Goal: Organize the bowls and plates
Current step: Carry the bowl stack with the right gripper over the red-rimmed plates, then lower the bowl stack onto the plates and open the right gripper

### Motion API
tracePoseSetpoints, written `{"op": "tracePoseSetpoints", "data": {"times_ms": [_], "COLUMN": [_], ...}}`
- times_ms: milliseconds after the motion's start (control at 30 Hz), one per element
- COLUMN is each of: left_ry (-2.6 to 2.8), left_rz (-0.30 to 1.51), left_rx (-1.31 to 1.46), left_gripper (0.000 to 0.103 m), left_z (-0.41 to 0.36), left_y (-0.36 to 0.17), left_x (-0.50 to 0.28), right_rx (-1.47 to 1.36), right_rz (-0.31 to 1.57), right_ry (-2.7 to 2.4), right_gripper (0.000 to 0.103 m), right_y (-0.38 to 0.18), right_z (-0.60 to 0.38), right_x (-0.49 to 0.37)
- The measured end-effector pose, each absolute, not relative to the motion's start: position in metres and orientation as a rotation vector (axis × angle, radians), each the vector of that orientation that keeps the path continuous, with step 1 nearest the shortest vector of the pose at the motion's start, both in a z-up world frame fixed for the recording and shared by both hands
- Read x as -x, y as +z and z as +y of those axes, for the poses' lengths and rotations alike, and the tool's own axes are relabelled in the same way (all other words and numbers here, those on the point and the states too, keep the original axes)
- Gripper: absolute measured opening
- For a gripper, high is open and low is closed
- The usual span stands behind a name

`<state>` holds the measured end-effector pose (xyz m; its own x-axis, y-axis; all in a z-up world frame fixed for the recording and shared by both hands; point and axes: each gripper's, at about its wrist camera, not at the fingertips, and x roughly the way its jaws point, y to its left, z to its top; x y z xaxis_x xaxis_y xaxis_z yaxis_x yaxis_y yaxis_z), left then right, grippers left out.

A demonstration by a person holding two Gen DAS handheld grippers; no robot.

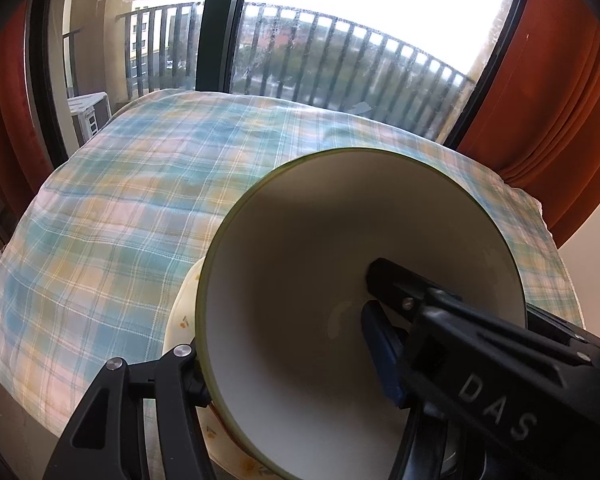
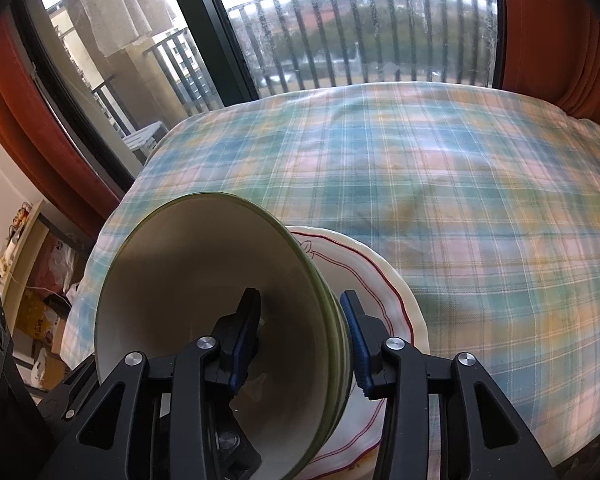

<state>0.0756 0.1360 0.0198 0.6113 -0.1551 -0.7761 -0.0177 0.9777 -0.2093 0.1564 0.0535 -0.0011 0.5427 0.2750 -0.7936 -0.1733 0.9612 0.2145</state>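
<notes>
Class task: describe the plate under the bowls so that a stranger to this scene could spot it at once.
Start at the plaid tablecloth by the balcony window. Near its front edge stand green-rimmed bowls. The plate lies beneath them, cream with a scalloped edge and a thin red line inside its rim.

Plate [image 1: 182, 320] mostly hidden (under bowl [image 1: 300, 280]).

Blown-out daylight thru window [image 1: 340, 20], dim foreground, fisheye edge warp, sharp

A plaid tablecloth [image 2: 440, 184] covers the table, with a plate [image 2: 384, 292] apparently resting on it.
</notes>
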Motion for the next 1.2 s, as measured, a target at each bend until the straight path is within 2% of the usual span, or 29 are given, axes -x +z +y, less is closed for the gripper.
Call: {"op": "tracePoseSetpoints", "data": {"times_ms": [167,267,833,1200], "left_ry": [-0.013,0.019,0.052,0.0], "left_rz": [0.875,0.846,0.572,0.463], "left_rx": [0.162,0.14,-0.011,-0.01], "left_gripper": [0.077,0.081,0.09,0.098], "left_z": [0.139,0.14,0.121,0.096], "left_y": [0.022,0.023,0.071,0.075], "left_x": [-0.071,-0.067,-0.019,0.019], "right_rx": [-0.105,-0.095,-0.025,-0.029], "right_rz": [0.944,0.916,0.6,0.45], "right_ry": [0.308,0.28,0.188,0.123], "right_gripper": [0.069,0.079,0.091,0.101], "right_y": [-0.002,0.0,0.049,0.059], "right_z": [0.058,0.057,0.034,-0.004], "right_x": [-0.152,-0.148,-0.088,-0.034]}}
